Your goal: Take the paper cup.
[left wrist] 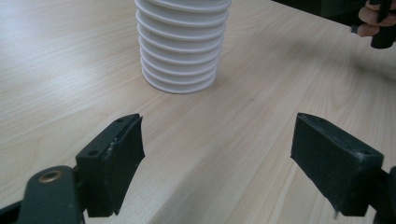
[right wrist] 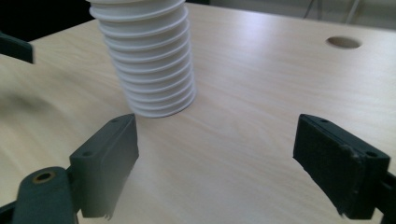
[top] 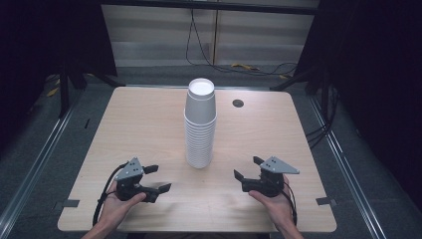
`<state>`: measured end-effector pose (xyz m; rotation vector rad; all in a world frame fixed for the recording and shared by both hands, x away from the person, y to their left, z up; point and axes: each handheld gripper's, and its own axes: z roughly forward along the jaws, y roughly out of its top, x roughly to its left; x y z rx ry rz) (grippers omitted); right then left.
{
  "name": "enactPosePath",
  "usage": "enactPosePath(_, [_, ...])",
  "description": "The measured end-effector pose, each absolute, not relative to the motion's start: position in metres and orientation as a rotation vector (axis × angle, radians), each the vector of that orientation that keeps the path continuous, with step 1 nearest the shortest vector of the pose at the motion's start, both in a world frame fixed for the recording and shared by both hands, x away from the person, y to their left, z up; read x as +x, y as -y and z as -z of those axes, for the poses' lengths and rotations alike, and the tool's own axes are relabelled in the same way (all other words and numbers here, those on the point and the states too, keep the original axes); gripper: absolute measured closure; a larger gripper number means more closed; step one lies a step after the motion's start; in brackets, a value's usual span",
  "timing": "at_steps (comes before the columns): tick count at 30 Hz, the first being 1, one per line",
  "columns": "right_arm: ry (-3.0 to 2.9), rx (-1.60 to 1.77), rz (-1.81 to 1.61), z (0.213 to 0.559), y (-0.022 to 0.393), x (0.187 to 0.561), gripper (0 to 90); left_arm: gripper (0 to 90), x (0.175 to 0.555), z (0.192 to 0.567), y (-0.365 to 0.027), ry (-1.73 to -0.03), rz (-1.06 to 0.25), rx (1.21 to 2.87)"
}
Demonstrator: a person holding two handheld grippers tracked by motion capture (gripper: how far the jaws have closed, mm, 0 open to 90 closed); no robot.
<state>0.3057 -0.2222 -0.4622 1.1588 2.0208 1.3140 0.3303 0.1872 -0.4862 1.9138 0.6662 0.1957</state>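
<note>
Cup stack (top: 200, 124): white paper cups nested upside down, base of the top one upward, standing upright at the middle of the table (top: 139, 114). Undisturbed as far as can be told; rims even all the way down, nothing lifted off, no single cup set apart anywhere on the wood.

Left gripper (top: 158, 178): held in the person's left hand (top: 118, 199), low over the near edge, to the left of the stack and nearer the person than it. Jaws spread wide in the left gripper view, bare tabletop between them, nothing held; stack straight ahead, well apart from the pads.

Right gripper (top: 247, 168): held in the right hand (top: 272, 201), mirrored on the right of the stack, likewise nearer the person. Jaws also standing wide apart, nothing between them but wood; stack ahead and a little to the left in the right gripper view, not touched.

Round cable hole (top: 238, 103): beyond the stack, to its right.

Judged progress: at the very start. Both tools aimed inward at the stack from either side, so work on the cups looks about to begin. Done: nothing visible. Left: approach, grip on the stack or its top cup, and all handling after that.
</note>
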Motion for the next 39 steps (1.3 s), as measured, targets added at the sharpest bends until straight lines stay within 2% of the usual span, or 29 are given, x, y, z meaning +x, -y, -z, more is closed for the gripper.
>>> enactPosePath(4, [-2.054,1.253,-1.424,0.46,0.23,0.31,13.5,16.8,0.331,0.487,-0.188,-0.669,-0.192,1.922])
enactPosePath(15, [-2.035,1.169,-1.449,0.454,0.231,0.31,13.3,17.3,0.333,0.485,-0.187,-0.67,-0.195,1.924])
enactPosePath(21, [-2.06,1.087,-1.474,0.447,0.228,0.309,19.6,17.7,0.333,0.486,-0.183,-0.655,-0.179,1.946])
enactPosePath(35, [-2.073,1.015,-1.482,0.435,0.216,0.313,19.0,17.7,0.331,0.484,-0.185,-0.639,-0.193,1.957])
enactPosePath(37, [-2.095,1.02,-1.499,0.432,0.214,0.312,26.1,17.7,0.329,0.484,-0.186,-0.645,-0.197,1.951])
enactPosePath(39, [-2.114,1.02,-1.51,0.428,0.209,0.311,23.9,17.7,0.327,0.483,-0.187,-0.631,-0.205,1.958])
